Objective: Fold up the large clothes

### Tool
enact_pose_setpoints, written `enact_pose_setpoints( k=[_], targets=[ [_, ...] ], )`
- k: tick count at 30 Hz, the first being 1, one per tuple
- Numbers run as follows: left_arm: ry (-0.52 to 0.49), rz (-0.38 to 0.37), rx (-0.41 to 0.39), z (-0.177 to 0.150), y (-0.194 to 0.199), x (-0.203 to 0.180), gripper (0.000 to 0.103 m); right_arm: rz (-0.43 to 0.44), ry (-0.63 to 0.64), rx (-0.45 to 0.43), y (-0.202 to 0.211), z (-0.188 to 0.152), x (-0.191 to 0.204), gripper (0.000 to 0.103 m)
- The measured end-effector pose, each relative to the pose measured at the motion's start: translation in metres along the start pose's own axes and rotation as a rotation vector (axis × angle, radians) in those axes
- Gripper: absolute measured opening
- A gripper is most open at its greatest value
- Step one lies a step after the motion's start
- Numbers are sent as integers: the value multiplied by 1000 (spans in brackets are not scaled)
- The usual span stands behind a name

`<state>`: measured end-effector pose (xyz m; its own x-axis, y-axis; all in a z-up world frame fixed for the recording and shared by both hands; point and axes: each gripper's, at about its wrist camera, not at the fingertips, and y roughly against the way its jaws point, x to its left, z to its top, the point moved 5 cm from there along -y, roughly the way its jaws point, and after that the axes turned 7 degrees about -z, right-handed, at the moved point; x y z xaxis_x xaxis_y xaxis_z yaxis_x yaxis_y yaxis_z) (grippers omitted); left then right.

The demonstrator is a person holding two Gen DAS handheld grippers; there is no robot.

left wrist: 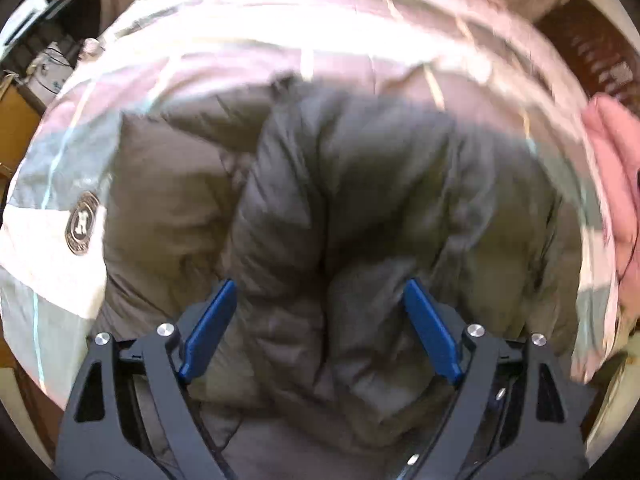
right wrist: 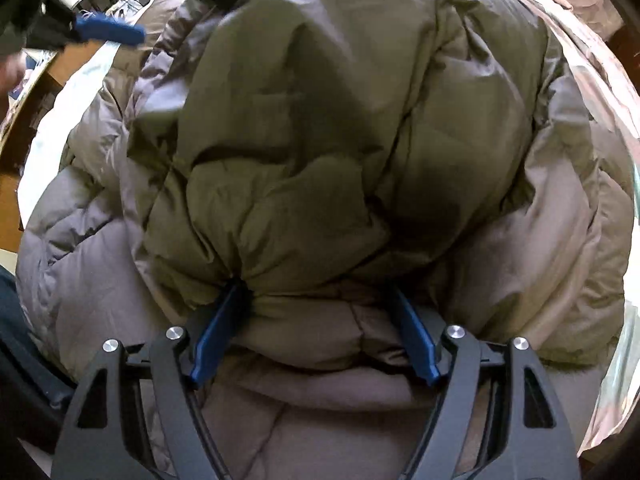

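Observation:
A large olive-brown puffer jacket [left wrist: 360, 208] lies bunched on a bed and fills both views; it also shows in the right wrist view [right wrist: 340, 140]. A round logo patch [left wrist: 82, 222] sits on its left part. My left gripper [left wrist: 320, 292] hovers just above the jacket with its blue fingers [left wrist: 212, 328] wide apart and nothing between them. My right gripper [right wrist: 320, 292] is open, with a thick fold of the jacket bulging between its fingers [right wrist: 218, 336]. The left gripper's blue finger [right wrist: 110, 32] shows at the top left of the right wrist view.
A pale bedspread [left wrist: 280, 40] with thin stripes lies under the jacket. A pink garment [left wrist: 612, 168] lies at the right edge. Wooden furniture [left wrist: 16, 128] and cluttered shelves stand at the left. A dark wooden board [left wrist: 600, 52] is at the top right.

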<state>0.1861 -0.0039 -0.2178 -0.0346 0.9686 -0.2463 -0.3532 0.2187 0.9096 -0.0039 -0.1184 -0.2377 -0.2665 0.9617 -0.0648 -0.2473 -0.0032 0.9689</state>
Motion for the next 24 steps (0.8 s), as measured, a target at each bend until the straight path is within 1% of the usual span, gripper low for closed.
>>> enact_pose_setpoints(
  k=[1, 2, 3, 4, 6, 7, 8, 9, 10, 12, 13, 15, 17, 19, 20, 22, 24],
  targets=[
    [9, -9, -55, 7, 6, -2, 87, -5, 6, -1, -4, -1, 1, 76],
    [12, -14, -89, 13, 8, -4, 87, -11, 15, -1, -3, -1, 3, 76],
    [17, -18, -116, 20, 7, -6, 87, -12, 20, 1, -3, 4, 1, 76],
    [18, -18, -118, 25, 3, -6, 87, -7, 19, 4, -1, 5, 1, 76],
    [-2, 14, -45, 27, -16, -14, 86, 35, -12, 9, 4, 9, -5, 76],
    [-14, 43, -3, 27, -29, -16, 85, 65, -31, 5, 9, 12, -10, 76],
    [-25, 87, 29, 23, -41, -15, 85, 107, -65, -18, 18, 18, -18, 76],
    [-49, 135, 50, 19, -50, -15, 85, 137, -99, -48, 23, 22, -36, 76],
    [-71, 159, 58, 17, -54, -16, 85, 159, -145, -97, 34, 28, -48, 76],
    [-119, 193, 60, 9, -55, -17, 86, 156, -233, -202, 53, 38, -74, 76],
    [-121, 192, 60, 8, -53, -16, 86, 129, -282, -239, 59, 43, -89, 76],
    [-103, 160, 72, 5, -49, -14, 87, 74, -359, -268, 59, 49, -113, 76],
    [-95, 143, 80, -1, -46, -9, 88, 49, -423, -242, 48, 48, -132, 76],
    [-98, 154, 91, 1, -49, -4, 92, 53, -475, -146, 22, 41, -145, 77],
    [-90, 165, 105, -1, -53, -1, 94, 52, -483, -119, 12, 37, -147, 77],
    [-60, 158, 138, -1, -60, 6, 96, 23, -454, -111, 8, 30, -143, 77],
    [-22, 129, 147, -1, -59, 11, 95, -3, -425, -115, 11, 29, -137, 77]
  ],
)
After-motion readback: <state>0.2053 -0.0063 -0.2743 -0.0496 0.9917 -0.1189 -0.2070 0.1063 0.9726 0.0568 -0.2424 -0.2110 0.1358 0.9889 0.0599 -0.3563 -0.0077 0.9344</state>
